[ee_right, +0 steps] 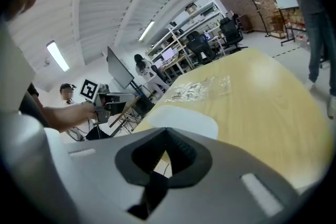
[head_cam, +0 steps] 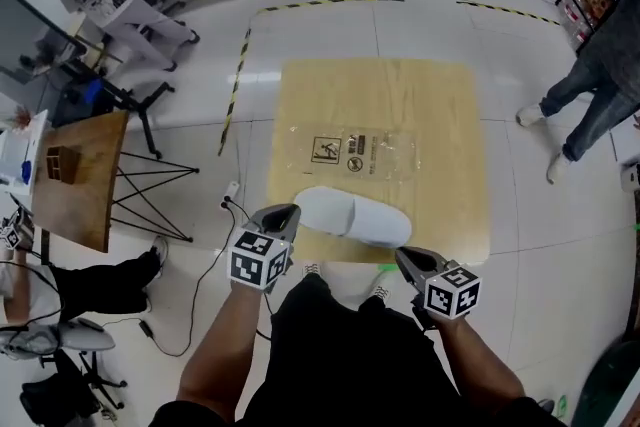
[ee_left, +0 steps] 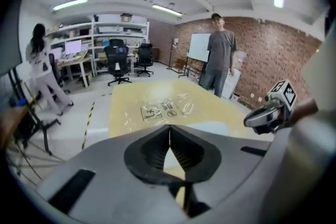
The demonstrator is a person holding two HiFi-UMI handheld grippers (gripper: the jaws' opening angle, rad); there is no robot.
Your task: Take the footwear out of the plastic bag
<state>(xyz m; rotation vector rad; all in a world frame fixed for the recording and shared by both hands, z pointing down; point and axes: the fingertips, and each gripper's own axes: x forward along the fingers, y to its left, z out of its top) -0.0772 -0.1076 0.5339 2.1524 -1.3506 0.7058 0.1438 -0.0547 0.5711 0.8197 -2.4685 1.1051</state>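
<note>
Slipper (head_cam: 355, 215) lying crosswise, clear of the flat plastic bag (head_cam: 365, 153) beyond it. Left gripper (head_cam: 283, 215) hanging nearest, beside slipper's left end; right gripper (head_cam: 408, 260) off its right end. Both jaws pressing together, gripping nothing.

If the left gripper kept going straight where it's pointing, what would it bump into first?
Probably the white slipper, just past the shut jaws of the left gripper, though depth is unclear.

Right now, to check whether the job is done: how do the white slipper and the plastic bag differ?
The slipper is opaque white and bulky; the plastic bag is clear and flat, with black print. The slipper lies by the near edge of the table; the plastic bag lies mid-table, apparently empty. Both rest on that wooden table.
</note>
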